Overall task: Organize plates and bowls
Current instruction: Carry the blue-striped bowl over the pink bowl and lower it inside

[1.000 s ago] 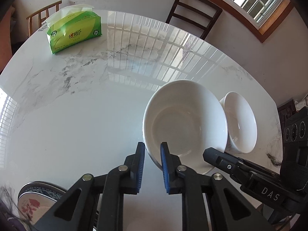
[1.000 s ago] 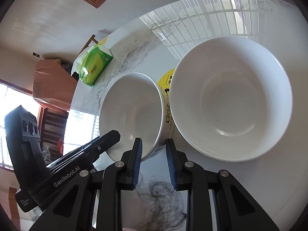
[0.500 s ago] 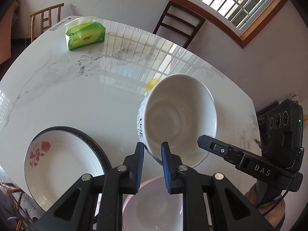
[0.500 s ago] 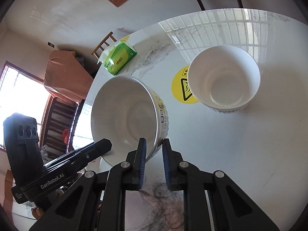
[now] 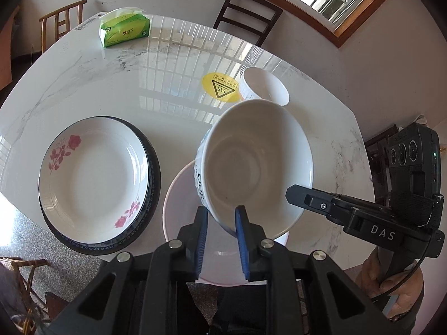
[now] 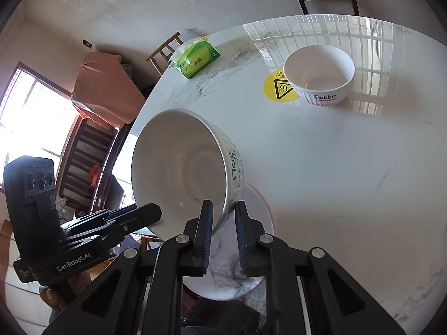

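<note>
Left gripper: the black two-finger left gripper (image 5: pixel 220 217) pinches the near rim of a large white ceramic bowl with ribbed outside and black print (image 5: pixel 257 164), one blue pad inside the rim, one outside.
Right gripper: the black two-finger right gripper (image 6: pixel 223 217) is clamped on the same bowl's (image 6: pixel 184 167) wall from the other side; its jaws have just been closing onto that rim.
Held bowl: tilted, clear of the table, hanging over a pale pink-rimmed shallow plate (image 5: pixel 181 209).
Pink-rimmed plate: lies at the near edge of the white marble table (image 5: pixel 97 89), partly hidden by the bowl.
Stacked plates: to the left in the left wrist view, a white plate with red roses (image 5: pixel 92 176) sits on a dark blue-rimmed plate (image 5: pixel 152 184).
Small bowl: a smaller white bowl printed "Rabbit" (image 6: pixel 321 78) stands upright farther back, just beside a round yellow hot-surface sticker (image 6: pixel 275 88).
Far edge: a green tissue pack (image 5: pixel 124 30) lies there, wooden chairs (image 5: pixel 248 14) beyond.
</note>
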{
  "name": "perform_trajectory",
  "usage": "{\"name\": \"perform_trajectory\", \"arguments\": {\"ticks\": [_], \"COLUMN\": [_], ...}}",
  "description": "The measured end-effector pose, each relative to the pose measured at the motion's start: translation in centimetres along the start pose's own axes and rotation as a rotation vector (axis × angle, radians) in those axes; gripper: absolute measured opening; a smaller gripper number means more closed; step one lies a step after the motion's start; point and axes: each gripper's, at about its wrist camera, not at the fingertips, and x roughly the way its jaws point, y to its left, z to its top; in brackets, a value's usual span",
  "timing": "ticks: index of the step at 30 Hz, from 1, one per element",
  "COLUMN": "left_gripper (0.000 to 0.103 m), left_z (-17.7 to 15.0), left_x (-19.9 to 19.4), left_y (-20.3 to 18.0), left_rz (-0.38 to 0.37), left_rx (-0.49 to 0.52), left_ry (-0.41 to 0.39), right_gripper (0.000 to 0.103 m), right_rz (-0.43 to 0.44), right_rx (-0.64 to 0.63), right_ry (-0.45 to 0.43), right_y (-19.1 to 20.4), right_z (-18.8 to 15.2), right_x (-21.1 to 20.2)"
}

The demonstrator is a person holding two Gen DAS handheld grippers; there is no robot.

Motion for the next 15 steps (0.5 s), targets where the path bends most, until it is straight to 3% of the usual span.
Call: {"name": "perform_trajectory", "arguments": {"ticks": [15], "left_gripper": [0.021], "left_z": [-3.1], "left_x": [3.3], "left_y": [1.5], "left_rz": [0.017], "left_rx": [-0.018], "left_ry": [0.101], "right_gripper": [0.015], "right_rz": [-0.087], "right_rx": [-0.005], "right_ry": [0.1], "right_y": [-0.5], "right_z": [-3.7], "right_x": [2.5]}}
